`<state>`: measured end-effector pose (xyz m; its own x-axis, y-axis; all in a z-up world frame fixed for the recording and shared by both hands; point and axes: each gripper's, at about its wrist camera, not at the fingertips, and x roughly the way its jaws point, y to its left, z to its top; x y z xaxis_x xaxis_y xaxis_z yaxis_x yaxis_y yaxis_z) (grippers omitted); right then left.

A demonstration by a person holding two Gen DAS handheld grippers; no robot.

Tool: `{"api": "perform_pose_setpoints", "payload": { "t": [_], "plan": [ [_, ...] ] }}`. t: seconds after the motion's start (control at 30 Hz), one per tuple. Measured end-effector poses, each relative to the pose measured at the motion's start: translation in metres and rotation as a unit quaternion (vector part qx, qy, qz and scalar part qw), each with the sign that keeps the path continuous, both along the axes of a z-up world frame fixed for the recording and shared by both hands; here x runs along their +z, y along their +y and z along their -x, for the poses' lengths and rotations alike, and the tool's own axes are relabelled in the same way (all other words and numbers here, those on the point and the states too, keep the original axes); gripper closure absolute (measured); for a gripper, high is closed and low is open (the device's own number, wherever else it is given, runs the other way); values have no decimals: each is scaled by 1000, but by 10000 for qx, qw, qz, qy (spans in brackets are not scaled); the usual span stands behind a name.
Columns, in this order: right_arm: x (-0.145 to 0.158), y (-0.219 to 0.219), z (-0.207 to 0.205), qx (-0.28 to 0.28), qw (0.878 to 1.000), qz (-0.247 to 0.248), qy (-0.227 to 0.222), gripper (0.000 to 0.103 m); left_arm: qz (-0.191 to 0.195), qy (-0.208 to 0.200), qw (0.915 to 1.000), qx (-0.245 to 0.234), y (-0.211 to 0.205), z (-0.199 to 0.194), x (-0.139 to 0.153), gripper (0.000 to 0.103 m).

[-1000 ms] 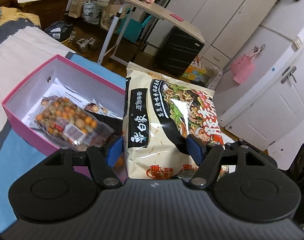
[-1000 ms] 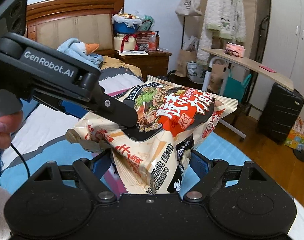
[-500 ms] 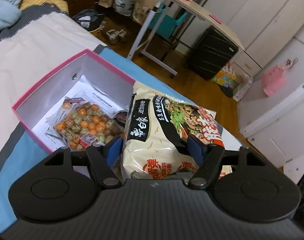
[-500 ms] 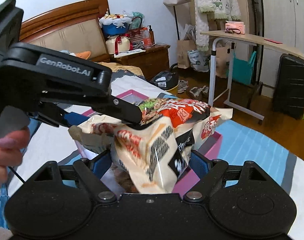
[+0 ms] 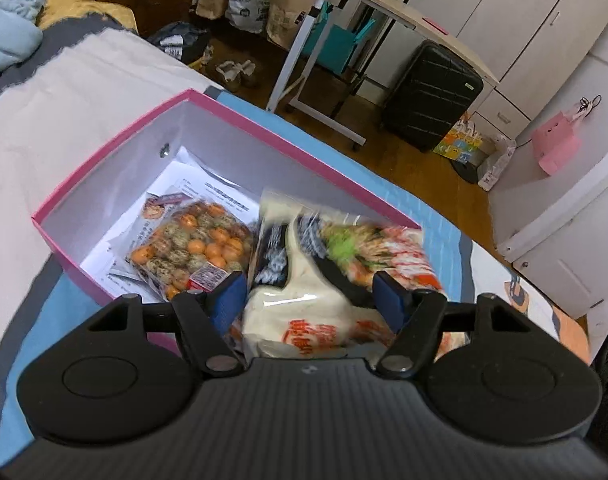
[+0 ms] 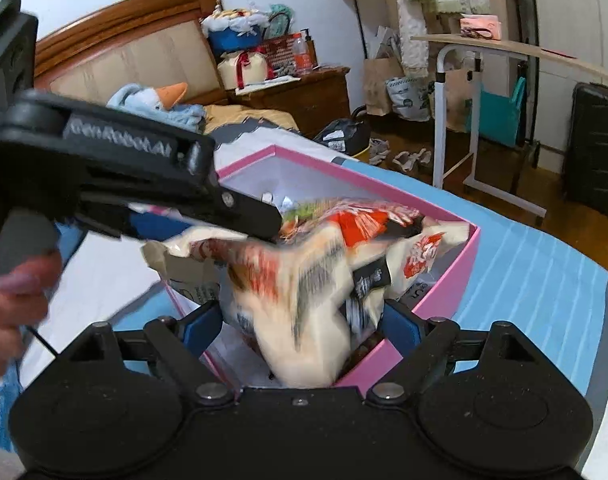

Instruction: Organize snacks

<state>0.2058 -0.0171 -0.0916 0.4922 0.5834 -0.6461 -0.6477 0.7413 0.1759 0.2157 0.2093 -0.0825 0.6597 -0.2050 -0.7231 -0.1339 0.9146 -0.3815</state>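
A big cream and red noodle bag [image 5: 344, 248] hangs between both tools, its lower end dipping into the open pink box [image 5: 115, 140] on the bed. My left gripper [image 5: 308, 298] is shut on the bag's near end, blue pads pressing both sides. My right gripper [image 6: 300, 326] grips another end of the same bag [image 6: 304, 264]; its jaws are opening slightly while the pads still touch it. A clear pack of orange and speckled balls [image 5: 191, 248] lies inside the box on printed papers. The picture of the bag is blurred.
The box's pink wall [image 6: 460, 264] stands just before my right gripper. A hand [image 6: 15, 292] holds the left tool's black body [image 6: 143, 168]. A blue striped blanket [image 6: 524, 272] covers the bed. A folding table [image 5: 384, 12] and a black suitcase [image 5: 432, 96] stand on the wooden floor beyond.
Both grippers have sunk with the noodle bag toward the pink box. The bag, held above the box before, now tilts down into it beside the pack of balls.
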Motion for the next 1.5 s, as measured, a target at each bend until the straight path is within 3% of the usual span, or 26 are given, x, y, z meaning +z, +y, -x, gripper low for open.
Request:
{"api": "perform_pose_setpoints", "payload": {
  "t": [0.13,0.3,0.4,0.43,0.6,0.8,0.93,1.03,1.5],
  "plan": [
    [0,0,13,228,9989,290,-287,14,-401,-104,9991,-58,-7,10,7,35],
    [8,-13,28,403,9989,19,-235,14,-644,-141,9976,-195,-18,24,14,37],
    [9,-17,28,305,9991,-83,-281,40,-755,-164,9966,-301,-25,26,16,37],
    [8,-18,26,243,9994,-84,-212,55,-804,-159,9962,-307,-28,26,16,38],
    [-6,-12,15,-79,9999,-101,6,64,-805,-163,9959,-369,-34,23,11,41],
    [-9,0,24,-10,9990,310,-328,62,-885,-109,9952,-415,-38,23,2,41],
    [5,-24,52,-3,9986,141,-508,42,-900,-265,9945,-469,-42,35,9,41],
    [13,-51,64,-197,9987,-121,-459,41,-1040,-360,9924,-555,-49,47,17,41],
    [50,-129,93,-1127,9921,-1,-554,35,-1645,-931,9793,-720,-104,103,74,38]
  ]
}}
